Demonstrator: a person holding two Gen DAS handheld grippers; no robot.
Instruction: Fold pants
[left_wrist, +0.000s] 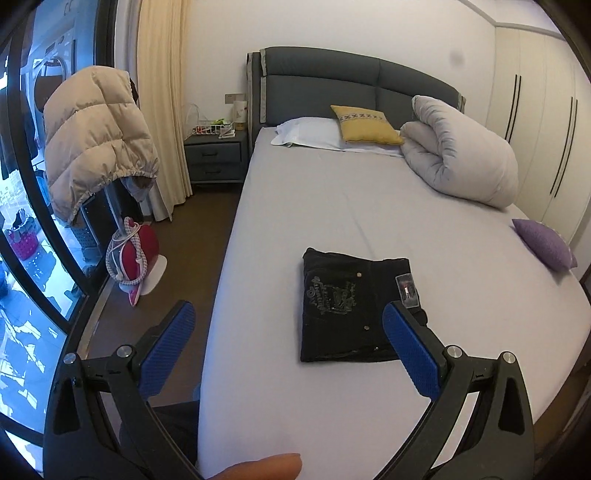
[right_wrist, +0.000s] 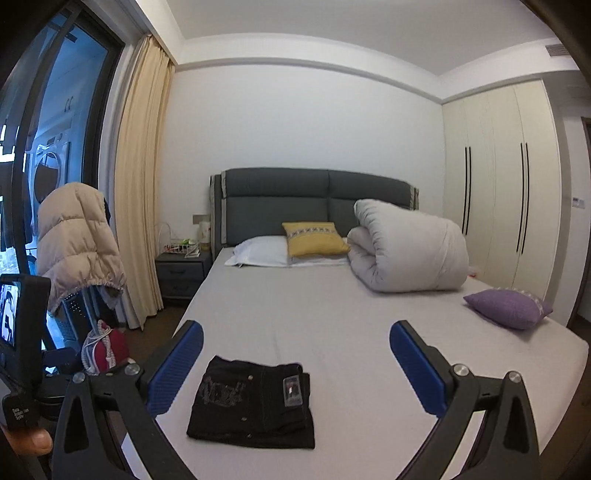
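Black pants (left_wrist: 351, 306) lie folded into a compact rectangle on the grey bed sheet (left_wrist: 332, 206), with an embroidered pocket and a tag on top. They also show in the right wrist view (right_wrist: 255, 402) near the bed's foot. My left gripper (left_wrist: 288, 332) is open and empty, held above the bed's near left edge, short of the pants. My right gripper (right_wrist: 295, 354) is open and empty, held above and just behind the pants.
A rolled white duvet (right_wrist: 406, 251), a yellow cushion (right_wrist: 314, 238), a white pillow (right_wrist: 258, 251) and a purple cushion (right_wrist: 509, 308) lie on the bed. A puffy jacket (left_wrist: 96, 136) on a stand and a red iron (left_wrist: 136, 251) stand left of the bed. Wardrobe doors (right_wrist: 498, 192) are at the right.
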